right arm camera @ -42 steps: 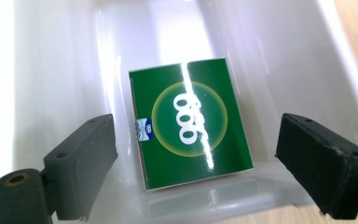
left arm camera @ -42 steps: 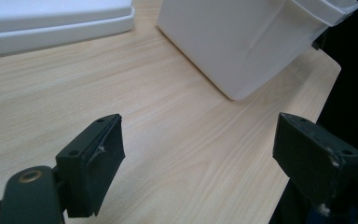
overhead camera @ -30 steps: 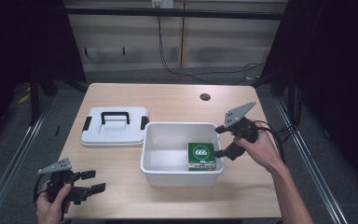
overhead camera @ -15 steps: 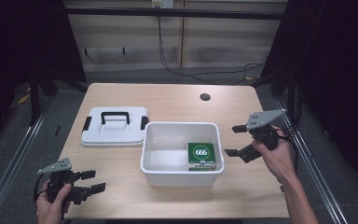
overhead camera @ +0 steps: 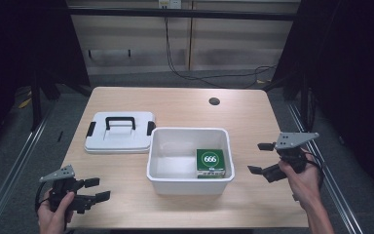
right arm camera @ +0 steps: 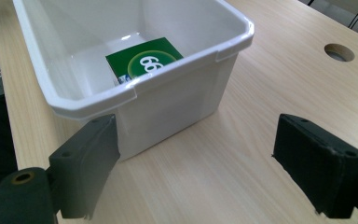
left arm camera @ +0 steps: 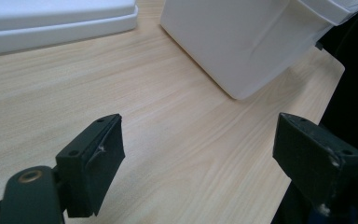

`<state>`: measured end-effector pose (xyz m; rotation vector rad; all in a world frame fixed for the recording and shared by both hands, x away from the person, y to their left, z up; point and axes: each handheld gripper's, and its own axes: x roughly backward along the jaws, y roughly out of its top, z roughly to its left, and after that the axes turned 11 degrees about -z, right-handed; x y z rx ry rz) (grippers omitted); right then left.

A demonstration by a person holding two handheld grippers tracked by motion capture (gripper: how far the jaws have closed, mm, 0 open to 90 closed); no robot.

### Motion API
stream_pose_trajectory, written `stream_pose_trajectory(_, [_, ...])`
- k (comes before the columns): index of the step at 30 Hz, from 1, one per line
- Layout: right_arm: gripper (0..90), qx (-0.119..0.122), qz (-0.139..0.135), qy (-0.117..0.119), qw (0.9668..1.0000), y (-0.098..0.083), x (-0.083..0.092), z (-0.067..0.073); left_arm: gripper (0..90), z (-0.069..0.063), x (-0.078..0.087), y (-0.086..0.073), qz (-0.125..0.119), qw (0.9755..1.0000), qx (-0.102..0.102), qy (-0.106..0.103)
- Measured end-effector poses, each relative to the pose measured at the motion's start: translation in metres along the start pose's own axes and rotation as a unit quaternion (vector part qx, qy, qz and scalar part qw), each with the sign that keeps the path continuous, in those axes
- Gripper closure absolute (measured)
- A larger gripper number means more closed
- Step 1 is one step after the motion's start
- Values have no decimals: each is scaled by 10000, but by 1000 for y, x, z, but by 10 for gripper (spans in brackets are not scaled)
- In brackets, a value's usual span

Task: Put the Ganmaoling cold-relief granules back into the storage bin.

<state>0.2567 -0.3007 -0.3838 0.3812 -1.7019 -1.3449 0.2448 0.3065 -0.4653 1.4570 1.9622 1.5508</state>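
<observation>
A white plastic bin [overhead camera: 190, 179] stands mid-table, and a green box marked 666 [overhead camera: 210, 162] lies flat in its right half. The same green box [right arm camera: 142, 63] shows over the bin's rim [right arm camera: 98, 100] in the right gripper view. My right gripper [overhead camera: 259, 158] is open with nothing in it, hovering just right of the bin. My left gripper [overhead camera: 96, 189] is open and empty at the front left corner, jaws pointing toward the bin [left arm camera: 242, 42]. In the left gripper view the wide gap of my left gripper [left arm camera: 200, 154] frames bare wood.
A white lid with a black handle [overhead camera: 120, 130] lies flat left of the bin; its edge [left arm camera: 56, 28] shows ahead of the left gripper. A cable hole [overhead camera: 214, 101] sits at the table's back right. Floor rails run along both table sides.
My right gripper has pulled back from the bin's right rim, moving right and toward the table's front. The green box stays in the bin. My left gripper has not moved.
</observation>
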Motion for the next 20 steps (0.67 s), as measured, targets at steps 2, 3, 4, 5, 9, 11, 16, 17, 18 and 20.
stream_pose_trajectory(2, [134,-41,-3,-56,10000,-6,2,1,165,0,0,0,7,10000,8,-4])
stream_pose_trajectory(3, [134,-67,-6,-65,10000,-9,2,1,165,0,0,0,-5,10000,1,-4])
stream_pose_trajectory(4, [134,-86,-12,-69,9999,-13,2,2,164,0,0,0,-12,10000,0,-4])
stream_pose_trajectory(5, [134,-115,-8,-73,9999,-17,2,3,165,0,0,0,-8,10000,0,-10])
stream_pose_trajectory(9, [134,-175,-82,-169,9997,-31,3,7,165,0,0,0,4,10000,6,-9])
stream_pose_trajectory(11, [134,-223,-137,-262,9993,-38,4,8,165,0,0,0,-2,10000,-5,-6])
stream_pose_trajectory(16, [133,-352,-162,-396,9985,-53,6,7,165,0,0,0,-2,10000,-2,-16])
stream_pose_trajectory(17, [133,-391,-190,-406,9982,-56,7,7,164,0,0,0,-2,10000,-9,-24])
stream_pose_trajectory(18, [133,-429,-198,-440,9979,-60,7,6,165,0,0,0,3,10000,-15,-25])
stream_pose_trajectory(20, [130,-492,-170,-547,9971,-67,8,5,165,0,0,0,10,10000,-6,-25])
